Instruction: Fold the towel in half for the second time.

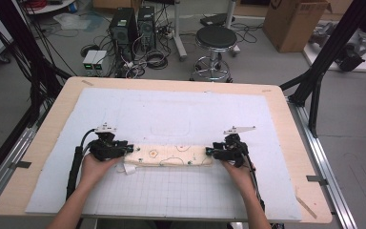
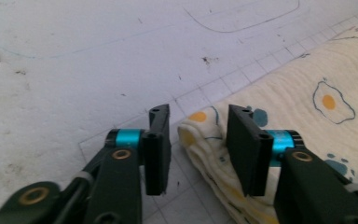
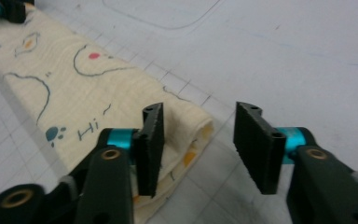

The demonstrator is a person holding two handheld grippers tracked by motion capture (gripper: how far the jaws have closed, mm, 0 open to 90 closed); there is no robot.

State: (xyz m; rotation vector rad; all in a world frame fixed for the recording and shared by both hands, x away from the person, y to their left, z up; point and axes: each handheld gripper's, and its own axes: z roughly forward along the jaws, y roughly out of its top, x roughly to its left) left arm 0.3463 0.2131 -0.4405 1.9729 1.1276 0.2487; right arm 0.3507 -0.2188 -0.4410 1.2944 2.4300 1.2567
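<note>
A wooden table [image 1: 286, 114] carries a white mat [image 1: 171, 109]. Across the mat's middle lies a folded cream cloth [image 1: 171, 155] printed with eggs. The left gripper [image 1: 127, 149] sits at its left end and the right gripper [image 1: 210, 152] at its right end, both with jaws parted, pressing nothing.

light: bright, even overhead | shadows: faint | focus: gripper views soft, blurred close up
</note>
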